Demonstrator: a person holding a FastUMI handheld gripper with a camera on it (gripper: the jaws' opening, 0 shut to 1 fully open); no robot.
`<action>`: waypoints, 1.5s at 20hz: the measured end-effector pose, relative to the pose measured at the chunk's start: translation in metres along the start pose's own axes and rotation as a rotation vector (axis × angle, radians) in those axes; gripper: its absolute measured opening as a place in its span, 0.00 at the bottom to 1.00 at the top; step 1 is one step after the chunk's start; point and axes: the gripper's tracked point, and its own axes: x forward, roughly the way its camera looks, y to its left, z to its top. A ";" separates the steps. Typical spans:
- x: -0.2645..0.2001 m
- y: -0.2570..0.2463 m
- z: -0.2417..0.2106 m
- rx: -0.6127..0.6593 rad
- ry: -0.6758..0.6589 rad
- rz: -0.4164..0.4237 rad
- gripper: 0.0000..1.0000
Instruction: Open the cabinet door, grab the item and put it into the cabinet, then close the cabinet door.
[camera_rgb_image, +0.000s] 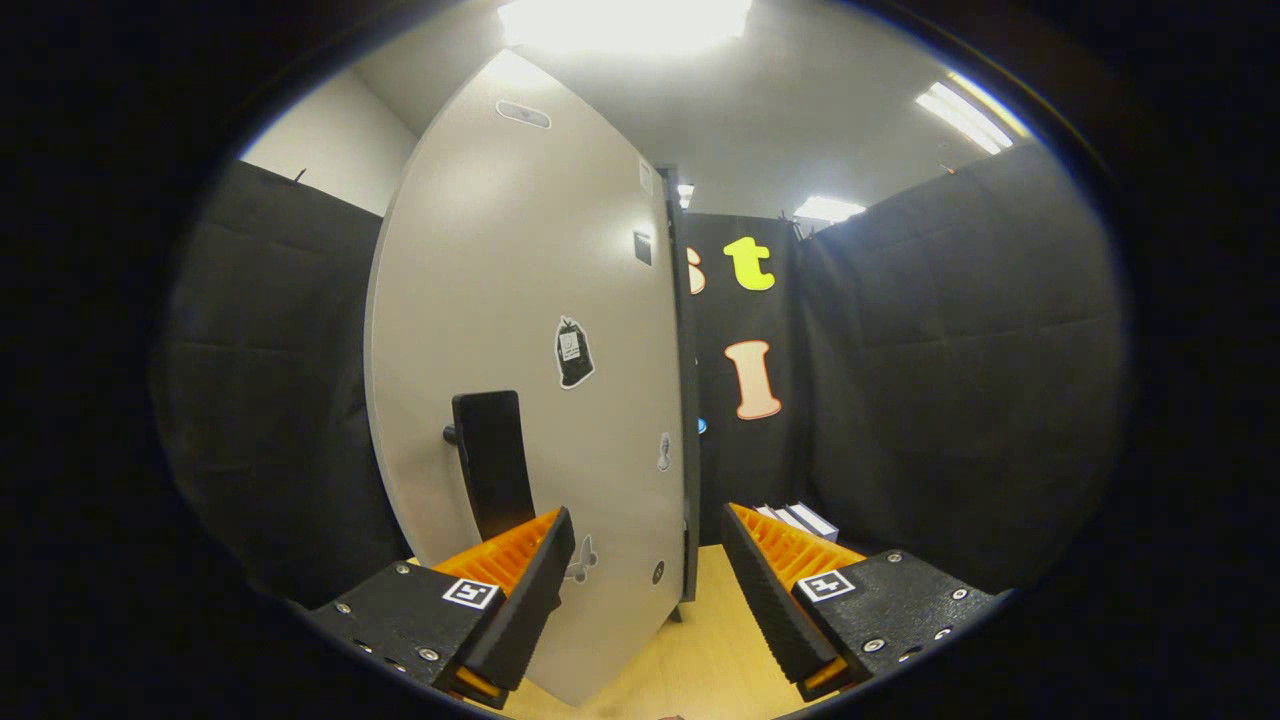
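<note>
Pale grey cabinet door swung ajar, black handle at 11 o'clock off gripper; fingers spread, pinching nothing. Item prob. white box at 1 o'clock on wood tabletop.

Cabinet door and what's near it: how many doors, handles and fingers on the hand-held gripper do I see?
Cabinet door: 1
Black handle: 1
Fingers of the hand-held gripper, open before the door: 2
Total: 4

Wood tabletop w/ white boxes near black cloth wall; ceiling lights on.
</note>
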 end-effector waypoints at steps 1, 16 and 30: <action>0.006 0.009 0.001 0.004 -0.001 0.015 0.92; 0.066 0.101 -0.004 0.010 0.006 0.160 0.94; -0.048 0.067 -0.021 0.022 -0.058 0.132 0.94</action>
